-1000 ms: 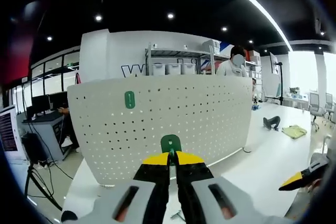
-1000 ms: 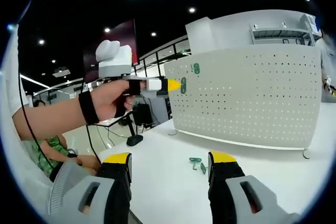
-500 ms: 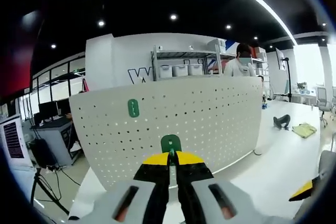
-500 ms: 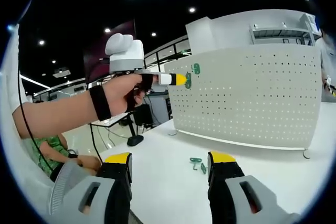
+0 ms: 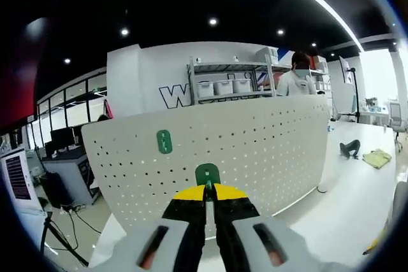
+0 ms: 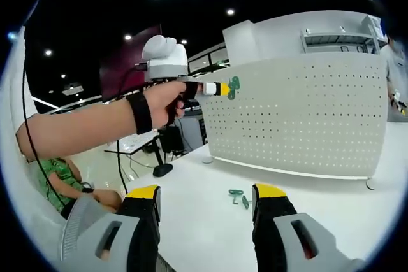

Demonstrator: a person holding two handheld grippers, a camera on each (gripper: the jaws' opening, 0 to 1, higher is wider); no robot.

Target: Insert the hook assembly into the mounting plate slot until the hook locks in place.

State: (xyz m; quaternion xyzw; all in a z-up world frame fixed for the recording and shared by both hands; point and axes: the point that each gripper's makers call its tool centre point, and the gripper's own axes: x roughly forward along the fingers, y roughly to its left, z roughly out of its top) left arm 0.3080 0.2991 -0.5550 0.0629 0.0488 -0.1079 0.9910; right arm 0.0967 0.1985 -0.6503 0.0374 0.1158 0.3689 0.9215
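My left gripper (image 5: 207, 190) is shut on a green hook (image 5: 207, 174), whose rounded top sticks up between the yellow jaw tips. Straight ahead stands the white perforated mounting plate (image 5: 255, 151), with another green hook (image 5: 164, 141) fixed on its upper left. In the right gripper view, a hand holds the left gripper (image 6: 220, 88) high at the plate's (image 6: 306, 119) upper left corner, with the held hook (image 6: 234, 86) close to the plate; I cannot tell whether it touches. My right gripper (image 6: 205, 200) is open low over the table. Two loose green hooks (image 6: 237, 197) lie beyond its jaws.
The plate stands upright on a white table (image 6: 331, 208). Behind it are a shelf rack with bins (image 5: 223, 84) and a standing person (image 5: 296, 79). Another person in green (image 6: 57, 179) sits at the left. Desks and monitors (image 5: 60, 139) stand further back.
The left gripper with its hook has risen and moved closer to the plate's upper left corner. The right gripper has stayed open and still.
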